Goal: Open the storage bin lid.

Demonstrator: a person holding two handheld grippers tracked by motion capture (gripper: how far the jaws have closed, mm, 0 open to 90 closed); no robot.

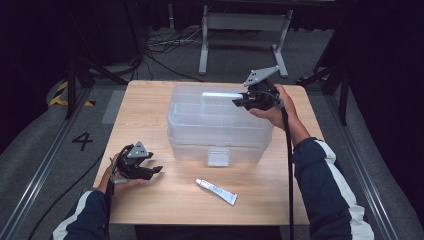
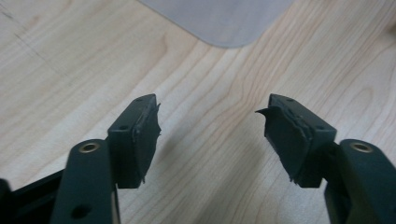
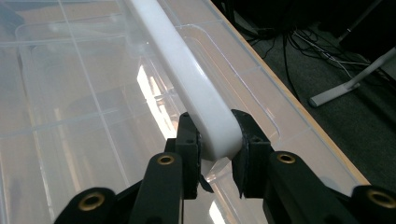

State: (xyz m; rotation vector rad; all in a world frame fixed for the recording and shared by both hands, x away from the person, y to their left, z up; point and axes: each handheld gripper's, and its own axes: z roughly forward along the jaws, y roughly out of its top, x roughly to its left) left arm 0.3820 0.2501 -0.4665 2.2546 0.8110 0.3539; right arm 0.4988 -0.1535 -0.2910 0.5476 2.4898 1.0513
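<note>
A clear plastic box (image 1: 220, 125) sits mid-tabletop (image 1: 150, 200), seemingly empty behind its hazy lid. The right gripper (image 3: 215, 151) has its jaws clamped on the white handle (image 3: 187, 79). The left gripper (image 2: 210, 135) (jaws wide apart) hovers near a small tube (image 1: 216, 191).

my left gripper (image 1: 152, 169) hovers low at the near left, jaws spread wide with nothing between them. my right gripper (image 1: 240, 101) reaches far forward, jaws pinched onto a white handle (image 3: 187, 79).
</note>
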